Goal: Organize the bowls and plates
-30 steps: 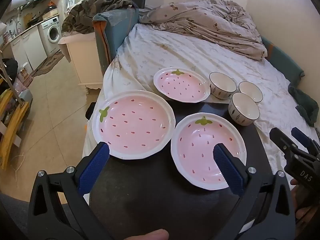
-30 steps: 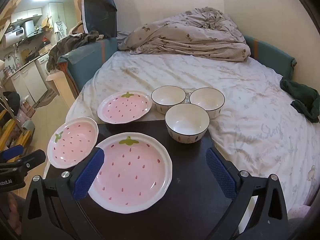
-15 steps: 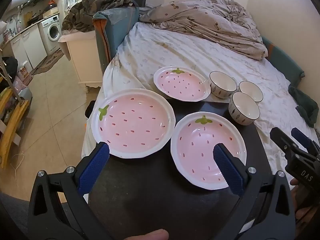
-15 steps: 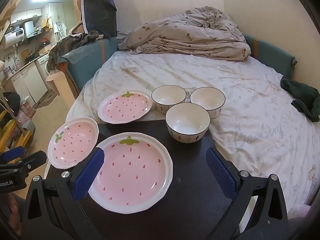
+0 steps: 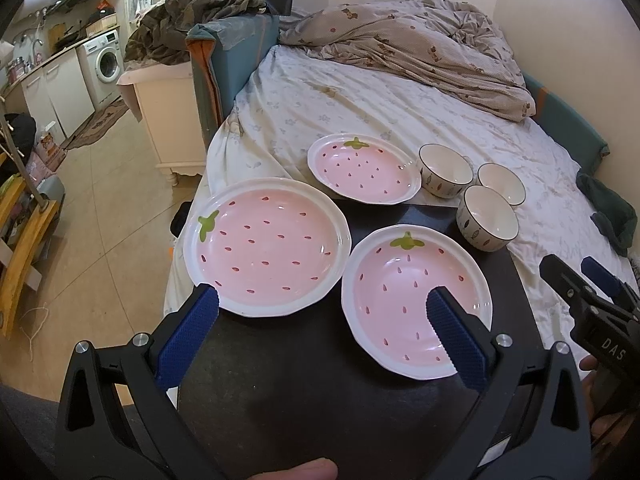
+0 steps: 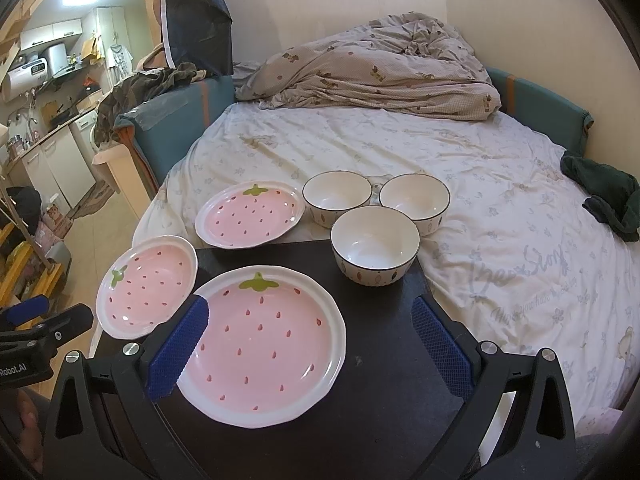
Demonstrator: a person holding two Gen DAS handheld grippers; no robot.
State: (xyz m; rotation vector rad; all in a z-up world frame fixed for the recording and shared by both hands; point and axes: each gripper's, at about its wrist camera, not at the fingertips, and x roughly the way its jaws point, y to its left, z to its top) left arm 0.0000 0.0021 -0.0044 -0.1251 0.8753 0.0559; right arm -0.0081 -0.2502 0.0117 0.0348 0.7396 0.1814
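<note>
Three pink strawberry plates and three white bowls lie on and beyond a small black table [image 5: 304, 392]. In the left wrist view the left plate [image 5: 266, 246] and near plate [image 5: 414, 304] sit on the table, the far plate [image 5: 364, 168] at its back edge. Bowls [image 5: 488, 216], [image 5: 446, 170], [image 5: 501, 178] cluster at the right. My left gripper [image 5: 320, 332] is open and empty above the table's front. My right gripper [image 6: 308, 344] is open and empty, its left finger over the near plate [image 6: 268, 344]. The bowls [image 6: 376, 242] lie ahead.
A bed with a white sheet [image 6: 440, 152] and crumpled duvet [image 6: 372, 68] lies behind the table. A dark green cloth [image 6: 604, 196] lies at the bed's right. A teal headboard [image 5: 228, 60] and white cabinet [image 5: 168, 112] stand at the left, with floor beyond.
Both grippers have drifted very slightly. The plates and bowls have not moved.
</note>
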